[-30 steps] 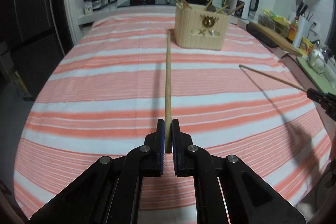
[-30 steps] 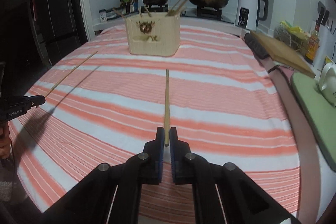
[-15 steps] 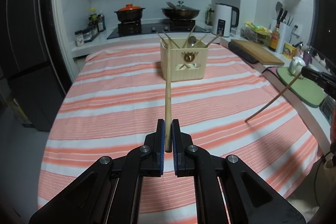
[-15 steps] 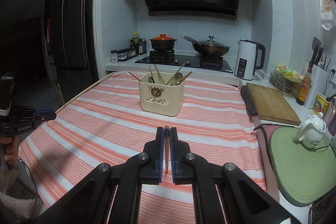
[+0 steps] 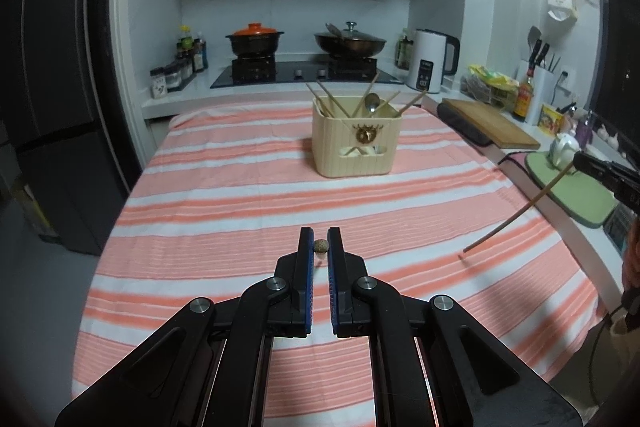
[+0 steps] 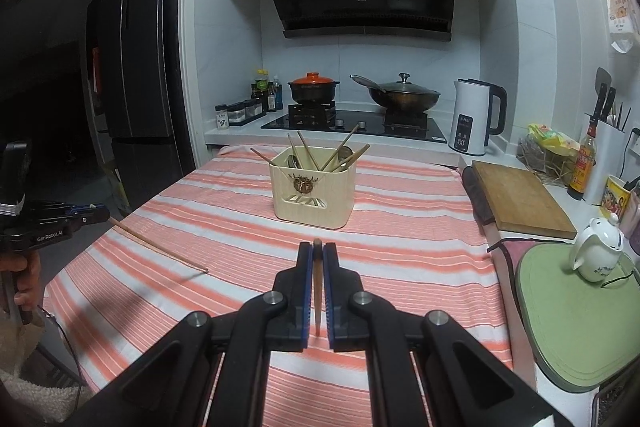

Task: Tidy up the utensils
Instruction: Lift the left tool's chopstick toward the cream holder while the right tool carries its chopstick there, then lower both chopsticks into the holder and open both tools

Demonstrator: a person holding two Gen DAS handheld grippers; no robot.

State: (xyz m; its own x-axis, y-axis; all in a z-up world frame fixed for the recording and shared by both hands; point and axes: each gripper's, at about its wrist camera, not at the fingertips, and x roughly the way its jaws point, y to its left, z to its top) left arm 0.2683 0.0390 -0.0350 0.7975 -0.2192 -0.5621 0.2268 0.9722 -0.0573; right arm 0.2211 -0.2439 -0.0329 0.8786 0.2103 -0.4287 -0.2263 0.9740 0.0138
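A cream utensil holder (image 5: 357, 141) stands at the far middle of the striped table and holds several chopsticks and a spoon; it also shows in the right wrist view (image 6: 313, 195). My left gripper (image 5: 320, 246) is shut on a wooden chopstick (image 5: 320, 245), seen end-on; from the right wrist view the chopstick (image 6: 158, 245) slants down toward the cloth. My right gripper (image 6: 317, 254) is shut on another chopstick (image 6: 317, 283), tip hanging down; it shows in the left wrist view (image 5: 520, 211) above the cloth.
The table wears an orange and white striped cloth (image 5: 248, 195). On the right counter lie a wooden cutting board (image 6: 518, 197), a green mat (image 6: 572, 315) with a white teapot (image 6: 600, 247), and a kettle (image 6: 476, 117). A stove with pots (image 6: 352, 119) is behind.
Both grippers have lifted and tilted their chopsticks downward, tips toward the cloth. Both views have risen and pulled back from the holder.
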